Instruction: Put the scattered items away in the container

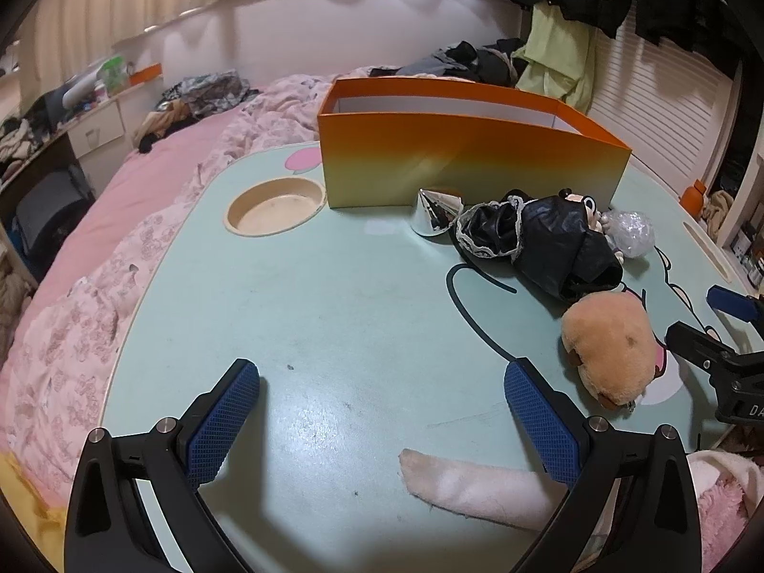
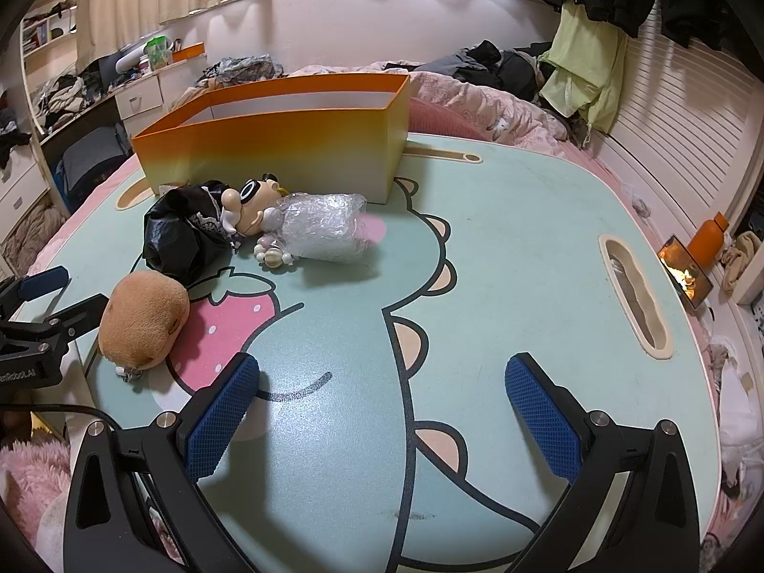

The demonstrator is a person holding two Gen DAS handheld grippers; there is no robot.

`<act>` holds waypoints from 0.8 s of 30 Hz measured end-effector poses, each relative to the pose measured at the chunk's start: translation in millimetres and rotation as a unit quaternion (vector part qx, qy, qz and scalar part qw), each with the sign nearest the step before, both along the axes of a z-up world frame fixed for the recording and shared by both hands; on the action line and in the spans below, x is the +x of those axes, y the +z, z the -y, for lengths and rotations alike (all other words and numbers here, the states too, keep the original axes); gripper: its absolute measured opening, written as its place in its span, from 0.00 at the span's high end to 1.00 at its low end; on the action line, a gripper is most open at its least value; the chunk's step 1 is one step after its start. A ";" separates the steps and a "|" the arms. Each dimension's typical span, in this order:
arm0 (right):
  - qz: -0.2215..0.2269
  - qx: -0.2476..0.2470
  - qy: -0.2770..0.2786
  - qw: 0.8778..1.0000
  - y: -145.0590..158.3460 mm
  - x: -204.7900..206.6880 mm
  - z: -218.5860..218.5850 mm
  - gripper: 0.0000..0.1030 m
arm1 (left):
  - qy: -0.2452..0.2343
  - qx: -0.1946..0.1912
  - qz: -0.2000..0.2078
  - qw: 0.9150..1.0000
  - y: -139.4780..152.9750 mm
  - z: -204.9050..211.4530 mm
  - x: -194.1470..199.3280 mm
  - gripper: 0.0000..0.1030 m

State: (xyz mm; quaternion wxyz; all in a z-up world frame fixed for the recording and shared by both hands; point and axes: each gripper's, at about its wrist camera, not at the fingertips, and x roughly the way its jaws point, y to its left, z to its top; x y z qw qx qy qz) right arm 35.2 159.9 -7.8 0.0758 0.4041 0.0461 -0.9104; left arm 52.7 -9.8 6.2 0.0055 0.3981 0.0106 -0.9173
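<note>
An orange box (image 1: 458, 157) stands open at the far side of the green cartoon table (image 1: 334, 315); it also shows in the right wrist view (image 2: 286, 148). In front of it lie a silver cone (image 1: 432, 212), a black lace-trimmed cloth (image 1: 549, 243) (image 2: 184, 234), a small doll figure (image 2: 250, 207), a bubble-wrap bundle (image 2: 327, 227) (image 1: 630, 234) and a tan plush toy (image 1: 609, 351) (image 2: 143, 320). A white sock (image 1: 477, 482) lies between my left gripper's fingers near the front edge. My left gripper (image 1: 382, 425) is open and empty. My right gripper (image 2: 382, 420) is open and empty over the table, right of the plush.
A round cup recess (image 1: 276, 207) sits left of the box. A slot handle (image 2: 635, 303) is cut in the table's right side. The table rests on a bed with pink bedding (image 1: 95, 286). An orange bottle (image 2: 711, 238) stands at the right.
</note>
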 end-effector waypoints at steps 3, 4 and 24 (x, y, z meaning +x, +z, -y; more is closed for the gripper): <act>0.000 -0.001 0.000 1.000 -0.1 0.2 -0.4 0.00 | 0.007 -0.002 0.005 1.000 0.8 -2.8 0.1 0.00; 0.000 -0.001 0.000 1.000 0.3 0.4 0.2 0.00 | 0.006 -0.003 0.006 1.000 1.2 -4.2 -0.7 0.00; -0.001 -0.003 0.001 1.000 1.5 1.1 0.0 0.00 | -0.173 0.056 -0.009 0.983 26.3 -69.4 -7.7 0.39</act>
